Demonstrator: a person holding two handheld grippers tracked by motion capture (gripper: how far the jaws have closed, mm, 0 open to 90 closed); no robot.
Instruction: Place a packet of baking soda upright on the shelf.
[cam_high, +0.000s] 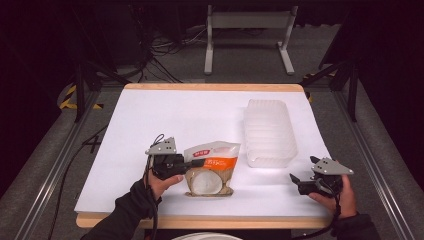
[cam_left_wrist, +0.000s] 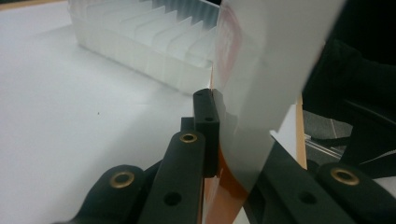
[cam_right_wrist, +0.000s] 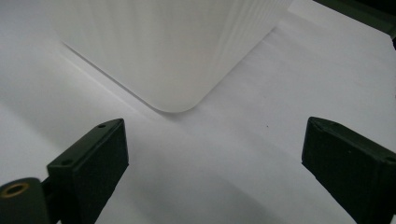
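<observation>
In the centre of the high view, a white-topped table (cam_high: 150, 120) with a wooden edge stands in a dark room. Left of centre and low in the frame, the left gripper (cam_high: 192, 163) is closed on the left edge of a snack pouch (cam_high: 212, 170), white and orange with a pale round shape on its lower front. The pouch appears to stand upright on the table, probably steadied by that grip. To its right, in the middle right of the frame, sits a clear ribbed plastic container (cam_high: 270, 131), open side up and apparently empty. At the lower right, the right gripper (cam_high: 296, 181) hovers just below the container's near corner with its jaws apart, holding nothing, possibly ready to brace or move the container.

In the left gripper view, the left gripper (cam_left_wrist: 215, 135) has its black jaws pressed together on the thin edge of the pouch (cam_left_wrist: 266, 70), which rises up the centre of the frame like a pale sheet with an orange strip near the bottom. The container (cam_left_wrist: 144, 51) lies across the upper left.

In the right gripper view, the right gripper (cam_right_wrist: 215, 154) shows its two jaws wide apart at the lower corners. The container's (cam_right_wrist: 163, 46) rounded corner sits at the upper centre, beyond the jaws and untouched.
</observation>
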